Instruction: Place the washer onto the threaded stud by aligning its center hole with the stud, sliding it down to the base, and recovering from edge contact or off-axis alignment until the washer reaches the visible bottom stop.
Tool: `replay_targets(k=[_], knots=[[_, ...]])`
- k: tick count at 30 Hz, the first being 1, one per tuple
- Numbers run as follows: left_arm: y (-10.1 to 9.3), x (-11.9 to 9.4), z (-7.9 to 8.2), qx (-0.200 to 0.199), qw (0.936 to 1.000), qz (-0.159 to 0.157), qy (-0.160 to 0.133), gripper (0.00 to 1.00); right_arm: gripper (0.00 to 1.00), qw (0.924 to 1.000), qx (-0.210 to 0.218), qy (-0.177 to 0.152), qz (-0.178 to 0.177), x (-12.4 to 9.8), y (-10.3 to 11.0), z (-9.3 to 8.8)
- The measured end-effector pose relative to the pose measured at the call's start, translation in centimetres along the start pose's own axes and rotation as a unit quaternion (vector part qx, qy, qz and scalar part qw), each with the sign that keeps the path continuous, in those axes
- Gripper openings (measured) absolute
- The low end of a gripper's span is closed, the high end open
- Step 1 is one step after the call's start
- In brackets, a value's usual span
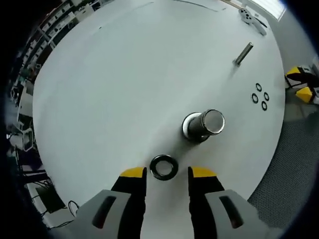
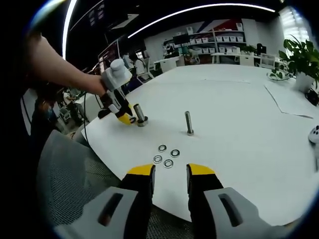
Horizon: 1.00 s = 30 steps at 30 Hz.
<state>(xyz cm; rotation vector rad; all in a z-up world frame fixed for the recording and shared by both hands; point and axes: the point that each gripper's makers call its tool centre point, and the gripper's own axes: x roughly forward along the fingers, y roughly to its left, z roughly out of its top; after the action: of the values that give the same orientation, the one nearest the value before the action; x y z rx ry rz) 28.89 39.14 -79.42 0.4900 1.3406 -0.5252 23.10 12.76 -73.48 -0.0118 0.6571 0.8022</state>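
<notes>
**Washer flat on table between left gripper tips, stud beside it bare**

The washer, a dark ring, lies flat on the white table in the left gripper view, between the yellow tips of the left gripper. The jaws stand apart on either side of it, released, with a gap visible at each side. Just beyond it stands a short, thick threaded stud on a round base, seen nearly end-on, with nothing on it.

Farther off on the table, a slimmer upright stud stands alone, and four small washers lie in a cluster near the table edge.

In the right gripper view, the right gripper hangs over the near table edge, jaws parted and holding nothing. A person's forearm reaches in from the left.
</notes>
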Motion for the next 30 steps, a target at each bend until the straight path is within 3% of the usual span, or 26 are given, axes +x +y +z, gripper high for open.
replay_targets(k=[8,14,21,30], knots=[[0.25,0.26,-0.25,0.002,1.0000,0.002,0.006,0.33,0.28,1.0000,0.000,0.001,0.000,0.00,0.01,-0.11],[0.10,0.44,-0.32,-0.024,0.9997,-0.011,0.002,0.31,0.28,1.0000,0.000,0.001,0.001,0.00,0.01,-0.17],[0.12,0.56,-0.31,-0.011,0.9998,-0.018,0.006,0.32,0.27,1.0000,0.001,0.003,0.001,0.02,0.04,-0.31],[0.93,0.67,-0.31,-0.013,0.9997,-0.018,0.012,0.23,0.27,1.0000,0.002,0.006,0.001,0.05,0.01,-0.39]])
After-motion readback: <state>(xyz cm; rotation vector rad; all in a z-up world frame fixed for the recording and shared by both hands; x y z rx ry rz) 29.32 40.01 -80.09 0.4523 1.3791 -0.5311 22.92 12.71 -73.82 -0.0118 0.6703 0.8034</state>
